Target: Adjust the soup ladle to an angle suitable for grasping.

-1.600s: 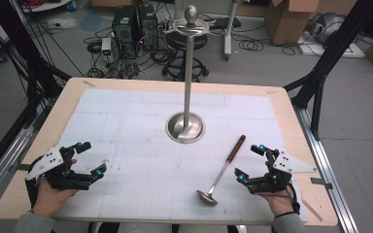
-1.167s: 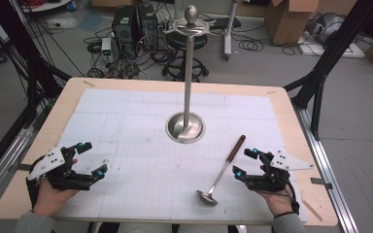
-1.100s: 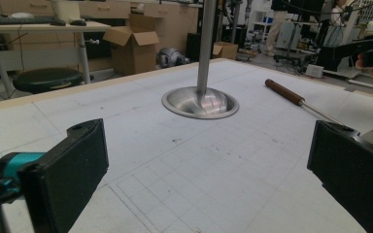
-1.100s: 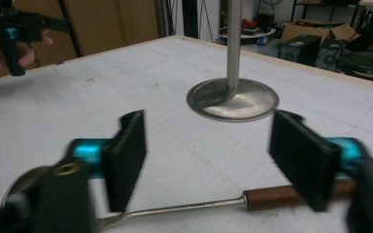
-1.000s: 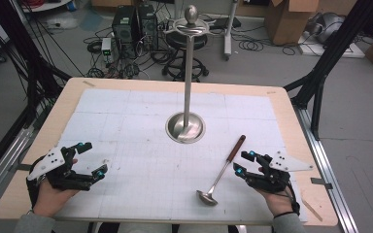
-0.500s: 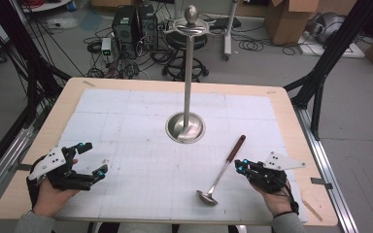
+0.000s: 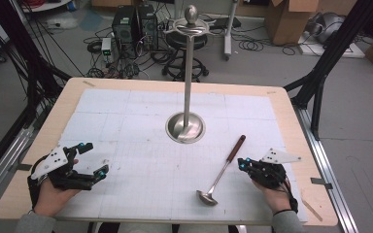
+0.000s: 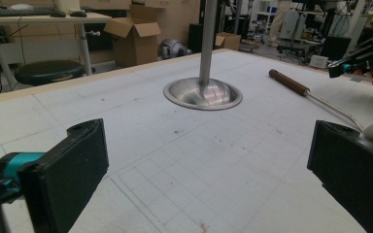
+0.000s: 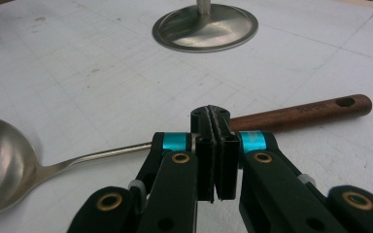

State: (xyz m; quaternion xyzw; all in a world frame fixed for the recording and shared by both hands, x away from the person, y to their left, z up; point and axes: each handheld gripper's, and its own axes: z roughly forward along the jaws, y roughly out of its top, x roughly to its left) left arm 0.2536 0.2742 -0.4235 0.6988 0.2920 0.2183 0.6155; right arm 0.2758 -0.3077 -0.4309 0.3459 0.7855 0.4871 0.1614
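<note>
High view: the ladle (image 7: 222, 170) is seen lying flat on the tabletop (image 7: 141, 116), lower centre-right of the frame, bowl toward the bottom edge. The right tongs (image 7: 243, 164) are held just beside its shaft, lower right; the left tongs (image 7: 94, 162) at lower left, spread open, nothing between.

Left gripper view: the stand (image 8: 203, 92) is seen upper centre, the ladle handle at upper right.

Right gripper view: the right tongs' jaws have just been closing and are pressed together on nothing, with the ladle lying just behind them.
</note>
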